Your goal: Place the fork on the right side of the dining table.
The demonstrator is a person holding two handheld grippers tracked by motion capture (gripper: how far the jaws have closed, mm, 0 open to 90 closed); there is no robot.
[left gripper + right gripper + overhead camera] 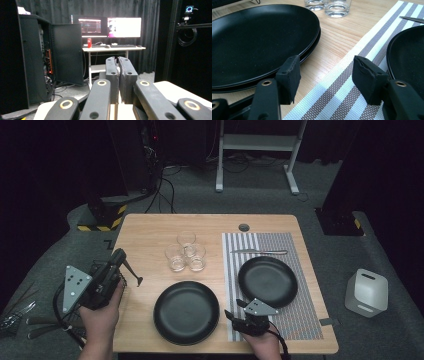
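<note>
Right tool (325, 75) sits closest to the lens in the right gripper view: jaws parted to a moderate gap, nothing between the pads, only the striped placemat (342, 82) and bare wood under them. In the high view this tool (248, 316) rests low at the near edge of the surface (150, 227), between the two dark plates.

Work in hand, by my reading: the stack of black plates (259, 42) just left of the tool's left pad. The rims show two plates, one nested on the other. In the high view the stack (186, 312) lies on bare wood near the front edge, beside the placemat; a single black plate (267, 281) lies on the placemat, a knife (258, 252) beyond it.

Handling estimate: rigid, probably ceramic, fairly heavy for a two-pad pinch, smooth-glazed so likely to slip, and chippable. Best hold is across the raised rim at the near right edge, pads above and below the lip. Top plate only; the nested pair could shift.

Left tool (129, 265): jaws pressed together, holding nothing. The hand holds it off the surface's left edge, pointing across toward the three glasses (185, 252).
</note>
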